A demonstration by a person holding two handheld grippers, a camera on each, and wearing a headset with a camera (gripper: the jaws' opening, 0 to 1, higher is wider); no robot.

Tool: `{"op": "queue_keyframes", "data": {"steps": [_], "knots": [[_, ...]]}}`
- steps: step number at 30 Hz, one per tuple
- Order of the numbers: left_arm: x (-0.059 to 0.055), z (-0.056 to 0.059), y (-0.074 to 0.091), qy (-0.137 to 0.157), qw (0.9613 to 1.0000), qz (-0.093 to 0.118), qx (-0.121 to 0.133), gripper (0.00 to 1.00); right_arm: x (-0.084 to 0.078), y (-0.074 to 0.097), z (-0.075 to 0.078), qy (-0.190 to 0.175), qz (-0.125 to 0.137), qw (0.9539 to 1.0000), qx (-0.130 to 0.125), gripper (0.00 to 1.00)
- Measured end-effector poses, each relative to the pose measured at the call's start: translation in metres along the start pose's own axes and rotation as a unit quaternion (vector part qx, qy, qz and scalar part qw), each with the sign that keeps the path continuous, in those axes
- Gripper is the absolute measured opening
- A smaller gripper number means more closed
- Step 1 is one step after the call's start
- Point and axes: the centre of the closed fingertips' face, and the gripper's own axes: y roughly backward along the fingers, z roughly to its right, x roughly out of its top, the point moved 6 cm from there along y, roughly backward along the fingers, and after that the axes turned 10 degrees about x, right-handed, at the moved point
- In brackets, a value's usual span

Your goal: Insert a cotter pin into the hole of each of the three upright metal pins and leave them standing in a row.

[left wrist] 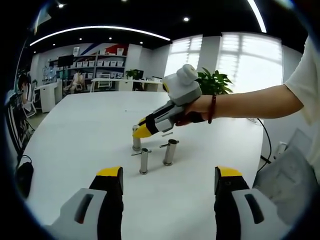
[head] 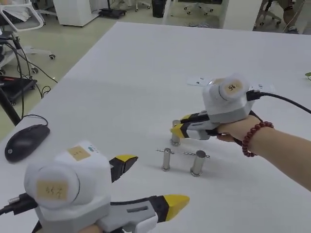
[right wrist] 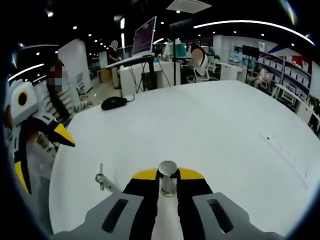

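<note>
Although cotter pins [head: 160,151] were seen through the two nearer metal pins [head: 166,161], the third pin [head: 175,140], behind them on the table [head: 121,73], was found clamped by the right gripper [head: 178,129], no cotter discernible; one insertion was judged outstanding. The left gripper [head: 151,182] was held with jaws apart, empty.

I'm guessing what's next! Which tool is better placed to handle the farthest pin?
Right, I think. The right tool grips that pin; the left tool hangs open, short of all three.
</note>
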Motion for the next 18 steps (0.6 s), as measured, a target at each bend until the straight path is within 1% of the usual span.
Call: {"op": "queue_keyframes", "data": {"steps": [2,8,12,18], "knots": [[0.001,-0.001,0.001,0.006,1.0000,0.004,0.003,0.74,-0.003,0.006,0.001,-0.004,0.001,1.0000,-0.006,0.14],[0.003,-0.004,0.003,0.000,0.9999,0.006,0.010,0.74,-0.011,0.024,0.002,-0.006,-0.004,0.9998,-0.020,0.14],[0.005,-0.004,0.004,-0.001,0.9999,0.009,0.012,0.74,-0.017,0.032,0.003,-0.011,-0.004,0.9996,-0.026,0.14],[0.004,-0.003,0.006,-0.005,0.9999,0.006,0.010,0.74,-0.025,0.044,0.001,-0.016,-0.007,0.9993,-0.034,0.14]]}}
